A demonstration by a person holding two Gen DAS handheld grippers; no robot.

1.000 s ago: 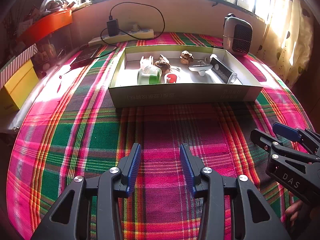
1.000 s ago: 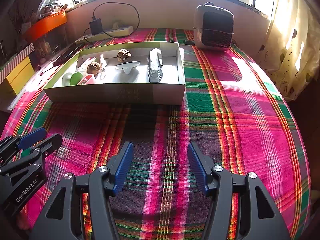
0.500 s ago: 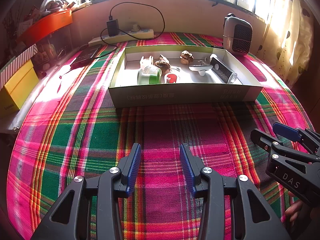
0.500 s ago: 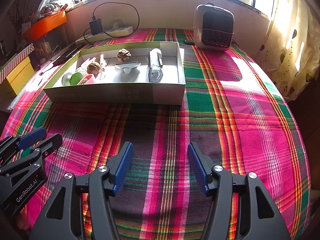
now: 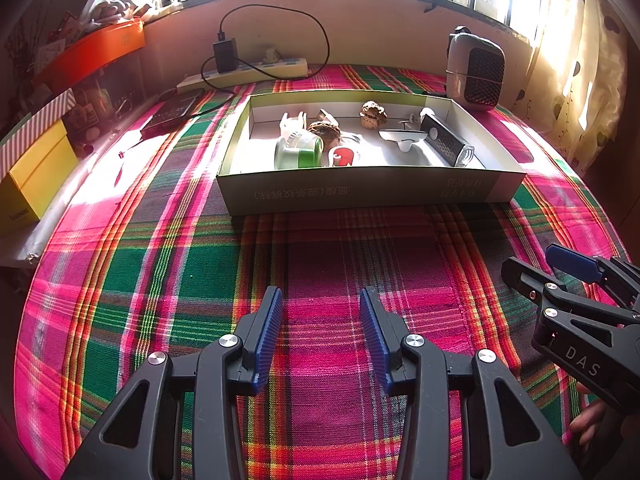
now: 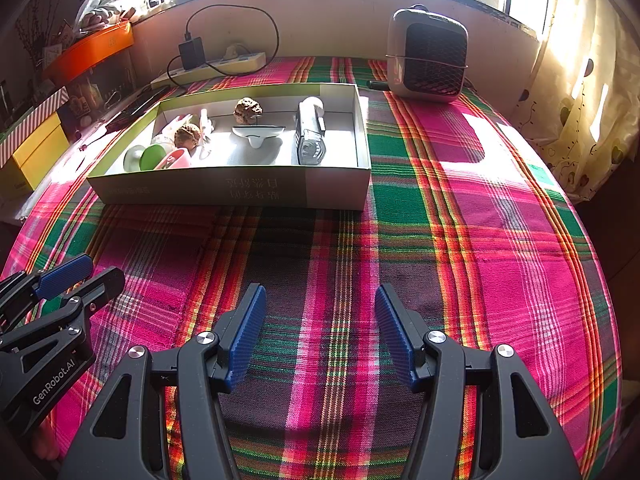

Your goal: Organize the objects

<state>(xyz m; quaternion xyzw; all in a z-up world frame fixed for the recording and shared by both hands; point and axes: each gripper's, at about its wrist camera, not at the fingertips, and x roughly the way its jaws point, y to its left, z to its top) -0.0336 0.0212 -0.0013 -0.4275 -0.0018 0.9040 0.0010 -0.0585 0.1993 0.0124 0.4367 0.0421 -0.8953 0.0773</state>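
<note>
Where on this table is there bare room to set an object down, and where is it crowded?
Free: the plaid cloth between the box and both open grippers, and the strip right of the box, before the heater. Inside the box, its right end is bare. Crowded: the box's left half and the power strip corner.

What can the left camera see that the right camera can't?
Only the left wrist view shows the dark flat device lying plainly on the cloth left of the box, and the red-and-white cup's face. Only the right wrist view shows the sunny cloth stretching right of the box. Both show the open box, the small heater, and both grippers open over bare cloth.
</note>
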